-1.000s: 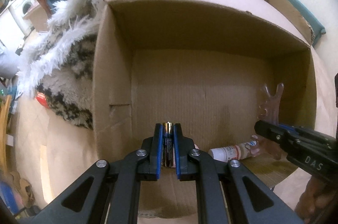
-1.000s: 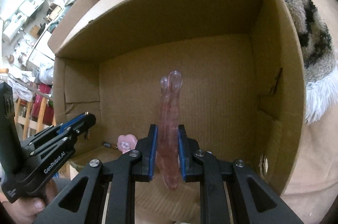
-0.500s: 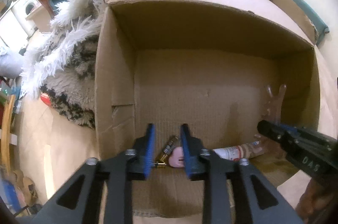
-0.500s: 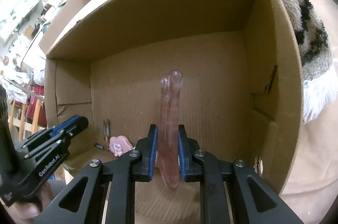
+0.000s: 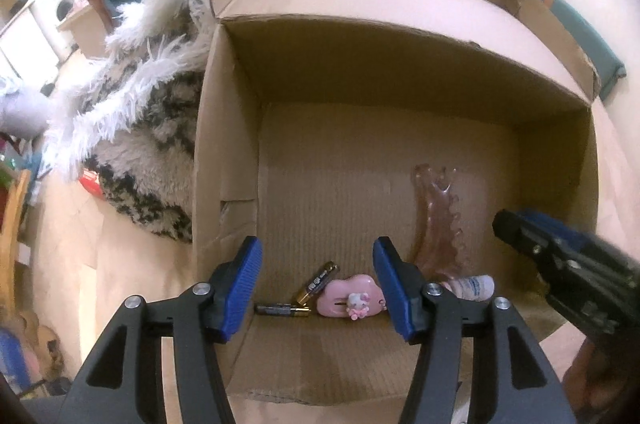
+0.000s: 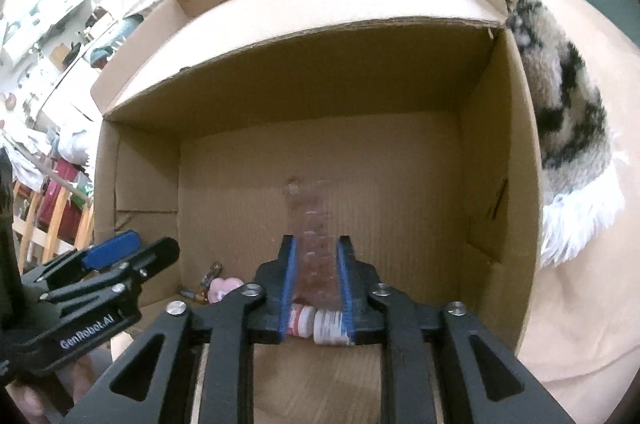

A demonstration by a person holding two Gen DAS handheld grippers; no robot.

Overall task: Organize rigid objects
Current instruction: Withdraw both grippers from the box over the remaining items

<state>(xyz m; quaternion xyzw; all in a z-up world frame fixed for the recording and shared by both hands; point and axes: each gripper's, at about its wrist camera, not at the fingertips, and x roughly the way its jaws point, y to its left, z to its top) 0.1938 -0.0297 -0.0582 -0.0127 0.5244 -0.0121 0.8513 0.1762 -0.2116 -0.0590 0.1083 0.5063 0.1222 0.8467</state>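
I'm looking down into the open brown cardboard box (image 5: 420, 127) through both wrist cameras, and both tools are hanging over its near edge. My left tool (image 5: 318, 282) is opening, its blue-padded fingers (image 5: 246, 280) standing well apart with nothing pinched between them; through the gap I'm seeing two black-and-gold batteries (image 5: 298, 298) lying on the box floor, one flat and one angled up against it, just beside a small pink cloud-shaped plastic case with a white kitten figure on it (image 5: 348, 298). My right tool (image 6: 316, 274) is opening too: the translucent pink toothed hair claw clip (image 6: 310, 244) is sitting between its blue pads, blurred in the right wrist view, and the pads are looking clear of it, though I can't say for certain that they aren't grazing it. In the left wrist view that clip is standing upright on the box floor toward the right side, forked end up, with the black tip of the right tool just beside it. At the clip's foot a small white bottle with a printed label (image 6: 326, 324) is lying on its side, close to the pink case. Outside the box on the left of the left wrist view, a shaggy white-and-black furry throw (image 5: 140, 127) is piled against the cardboard wall, and a person's hand (image 6: 28, 398) is gripping the left tool's handle at the bottom corner of the right wrist view.
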